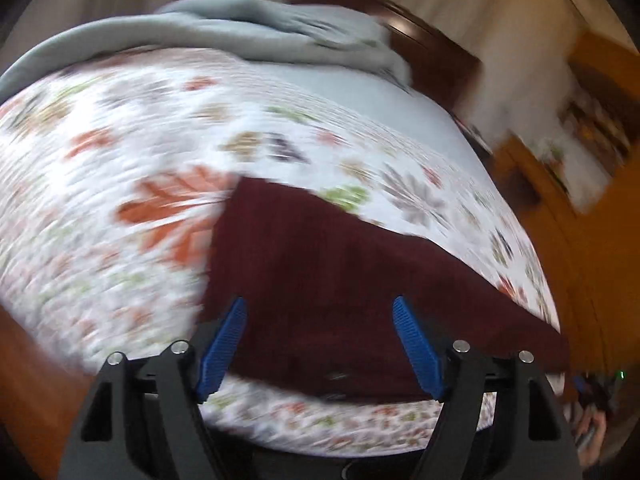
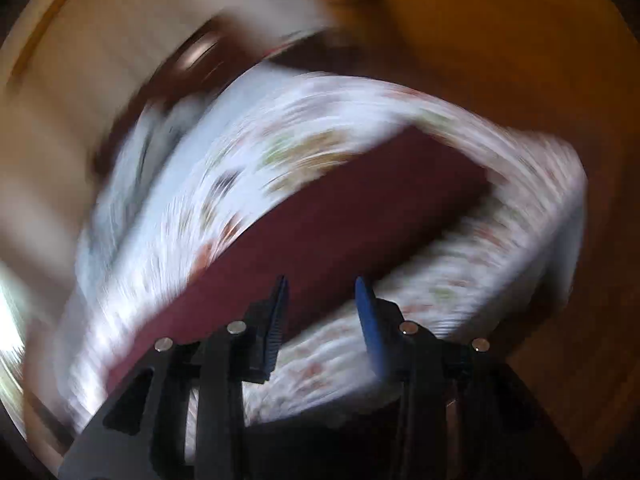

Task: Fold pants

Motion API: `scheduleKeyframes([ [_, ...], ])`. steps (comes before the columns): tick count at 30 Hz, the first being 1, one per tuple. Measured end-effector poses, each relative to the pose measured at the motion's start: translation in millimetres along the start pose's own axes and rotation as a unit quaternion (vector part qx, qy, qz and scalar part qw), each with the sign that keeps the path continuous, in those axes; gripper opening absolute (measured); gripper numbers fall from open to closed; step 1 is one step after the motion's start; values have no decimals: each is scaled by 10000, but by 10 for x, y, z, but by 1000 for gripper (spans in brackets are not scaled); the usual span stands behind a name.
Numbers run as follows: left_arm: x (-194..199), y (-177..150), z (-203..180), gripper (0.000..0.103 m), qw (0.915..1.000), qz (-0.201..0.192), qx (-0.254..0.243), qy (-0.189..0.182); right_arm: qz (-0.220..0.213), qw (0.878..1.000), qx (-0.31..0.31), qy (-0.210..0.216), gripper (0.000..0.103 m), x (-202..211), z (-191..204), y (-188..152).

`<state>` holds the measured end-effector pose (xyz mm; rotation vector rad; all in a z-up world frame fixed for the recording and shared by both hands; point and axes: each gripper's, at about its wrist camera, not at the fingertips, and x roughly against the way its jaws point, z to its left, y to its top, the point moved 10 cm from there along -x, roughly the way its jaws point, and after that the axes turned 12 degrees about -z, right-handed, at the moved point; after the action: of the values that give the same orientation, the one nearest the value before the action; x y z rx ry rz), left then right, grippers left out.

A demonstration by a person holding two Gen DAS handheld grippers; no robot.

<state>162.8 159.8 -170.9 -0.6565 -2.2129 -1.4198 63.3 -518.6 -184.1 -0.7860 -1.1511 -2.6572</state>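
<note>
Dark maroon pants (image 1: 332,280) lie flat on a bed with a white floral quilt (image 1: 100,184). In the left wrist view my left gripper (image 1: 320,308) is open and empty, hovering over the near end of the pants. In the right wrist view the pants (image 2: 340,220) show as a long maroon band across the quilt (image 2: 260,160). My right gripper (image 2: 322,284) is open and empty, above the pants' near edge. Both views are motion-blurred.
A grey-blue blanket (image 1: 248,28) is bunched at the far end of the bed by a dark wooden headboard (image 1: 432,56). Wooden furniture (image 1: 580,200) stands to the right. The quilt's edge (image 2: 560,240) drops off at the right.
</note>
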Motion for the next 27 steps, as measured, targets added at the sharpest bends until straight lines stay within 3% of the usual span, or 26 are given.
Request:
scheduleKeyframes([
  [2,-230,-22,-258,76,9991,109,-329,-235,-125,9960,-862,194,35,-29,-374,169],
  [4,-431,-61,-381,76,9979,253,-537,-275,-268,9912,-1242,369,37,-81,-521,261],
  [7,-692,-130,-316,76,9960,397,-802,-4,-257,9847,-1639,539,48,-246,-608,334],
  [10,-897,-285,3,76,9960,712,-426,338,-150,9817,-1839,472,50,-448,-695,400],
  [12,-953,-348,107,76,9968,735,-236,207,-96,9814,-1863,445,43,-544,-735,452],
  [13,-983,-376,86,76,9959,756,-410,278,-86,9836,-1739,462,20,-574,-680,503],
  [14,-1004,-401,56,76,9946,777,-586,373,-103,9855,-1617,501,11,-597,-616,562],
  [16,-1020,-446,24,76,9908,797,-910,602,-260,9877,-1402,634,10,-551,-488,703],
  [19,-1025,-453,55,77,9912,796,-826,659,-448,9890,-1216,709,10,-492,-362,808],
  [23,-1014,-447,62,77,9919,776,-814,588,-135,9850,-1681,374,10,-657,-836,492],
  [27,-984,-449,55,78,9925,792,-793,484,-228,9795,-1912,593,18,-621,-923,484],
])
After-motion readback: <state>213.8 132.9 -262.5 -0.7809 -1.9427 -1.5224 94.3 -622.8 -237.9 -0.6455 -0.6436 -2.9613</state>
